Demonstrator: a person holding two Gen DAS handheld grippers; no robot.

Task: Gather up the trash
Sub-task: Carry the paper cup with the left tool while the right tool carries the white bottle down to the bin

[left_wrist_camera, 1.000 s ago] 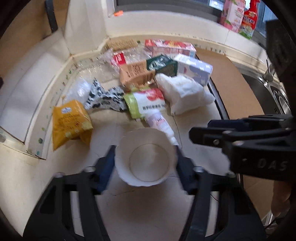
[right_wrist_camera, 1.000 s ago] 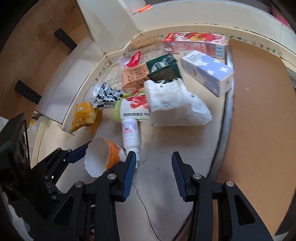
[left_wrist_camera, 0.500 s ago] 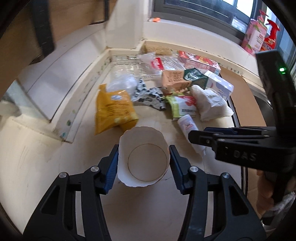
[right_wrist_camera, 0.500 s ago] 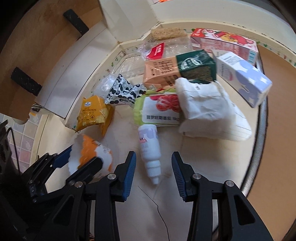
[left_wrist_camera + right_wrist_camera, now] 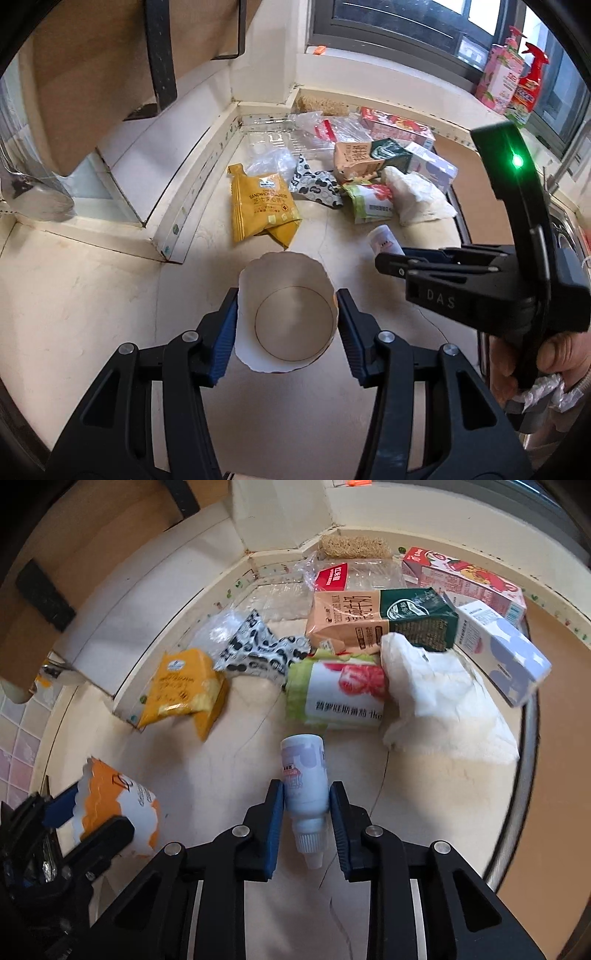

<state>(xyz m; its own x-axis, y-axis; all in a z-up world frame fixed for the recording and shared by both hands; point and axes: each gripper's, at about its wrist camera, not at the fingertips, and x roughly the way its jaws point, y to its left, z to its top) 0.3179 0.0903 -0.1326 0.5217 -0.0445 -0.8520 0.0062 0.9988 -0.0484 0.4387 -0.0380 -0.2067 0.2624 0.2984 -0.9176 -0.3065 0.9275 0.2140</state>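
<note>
Evidently two pieces of trash are being gathered at once, one by each tool. A torn paper cup (image 5: 288, 317) is clamped across its crumpled sides by the left gripper (image 5: 287, 325), with its open mouth turned toward the camera; its thin wall is squeezed out of round, which suggests that a light hold suffices. The small white bottle (image 5: 304, 786) lies on the cream countertop (image 5: 424, 797) with its capped nozzle pointing back toward the tool, and it is bracketed by the right gripper (image 5: 306, 814), whose jaws are closing about the bottle's lower body; the blue pads appear to be at its sides, though whether firm pressure has been reached cannot be told. A grip across the narrow width seems to have been chosen because the bottle would roll if pushed from one side. The remaining litter is heaped in the corner beyond: a yellow cracker packet (image 5: 184, 690), a green-and-white pouch (image 5: 340, 698), a crumpled white bag (image 5: 443, 698) and several cartons. It is presumably left for later passes.
</note>
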